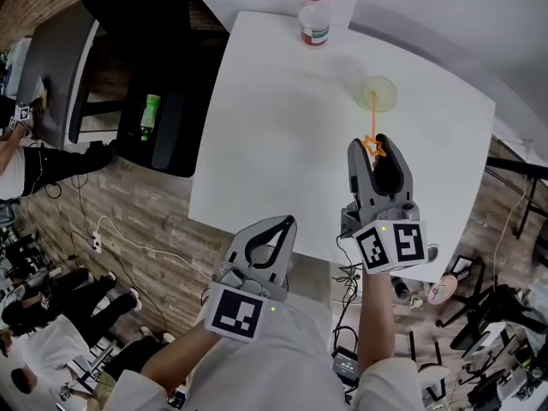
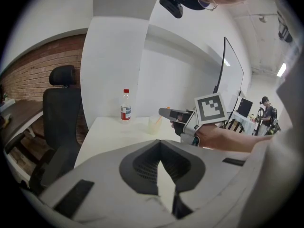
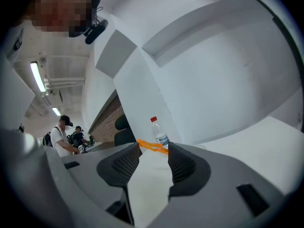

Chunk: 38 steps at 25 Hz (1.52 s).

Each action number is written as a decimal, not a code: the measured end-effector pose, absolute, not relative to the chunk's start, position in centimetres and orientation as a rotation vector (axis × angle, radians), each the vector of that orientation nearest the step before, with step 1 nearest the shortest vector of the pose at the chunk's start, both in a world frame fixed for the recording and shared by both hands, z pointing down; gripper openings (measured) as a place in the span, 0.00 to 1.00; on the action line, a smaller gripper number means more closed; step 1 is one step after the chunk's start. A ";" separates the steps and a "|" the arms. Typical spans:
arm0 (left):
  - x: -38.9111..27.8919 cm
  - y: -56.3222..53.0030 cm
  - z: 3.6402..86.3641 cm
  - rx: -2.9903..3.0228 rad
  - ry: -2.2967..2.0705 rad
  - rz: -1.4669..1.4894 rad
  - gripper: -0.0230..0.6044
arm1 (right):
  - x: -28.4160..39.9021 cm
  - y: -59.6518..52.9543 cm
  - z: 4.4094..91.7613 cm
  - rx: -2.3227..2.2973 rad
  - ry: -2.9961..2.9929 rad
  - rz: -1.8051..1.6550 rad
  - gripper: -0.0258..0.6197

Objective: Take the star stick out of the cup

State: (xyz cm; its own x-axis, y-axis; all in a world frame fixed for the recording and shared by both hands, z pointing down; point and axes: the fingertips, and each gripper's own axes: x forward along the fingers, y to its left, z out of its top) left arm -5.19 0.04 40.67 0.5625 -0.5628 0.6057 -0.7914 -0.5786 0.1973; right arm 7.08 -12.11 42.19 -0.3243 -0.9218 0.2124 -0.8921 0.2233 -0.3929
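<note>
1. Star stick [image 1: 372,125]: orange, star end up. Its lower end sits in the clear cup [image 1: 384,95], so it is not out yet.
2. Right gripper [image 1: 377,147]: clamped on the star head, which spans tip to tip in the right gripper view.
3. Cup stands toward the far side of the white table [image 1: 274,144]. Red-capped bottle [image 1: 314,15] is further back, well apart.
4. Left gripper [image 1: 285,223]: jaws together, nothing between them, at the table's near edge.
</note>
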 end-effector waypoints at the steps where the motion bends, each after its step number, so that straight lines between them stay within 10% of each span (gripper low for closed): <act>1: -5.2 0.1 40.5 2.350 -1.093 0.676 0.06 | 7.0 -12.0 42.0 -1.783 2.410 -0.695 0.34; 38: -5.5 1.8 33.3 2.509 -1.186 0.527 0.06 | 5.1 -4.1 32.0 -1.676 2.585 -0.495 0.33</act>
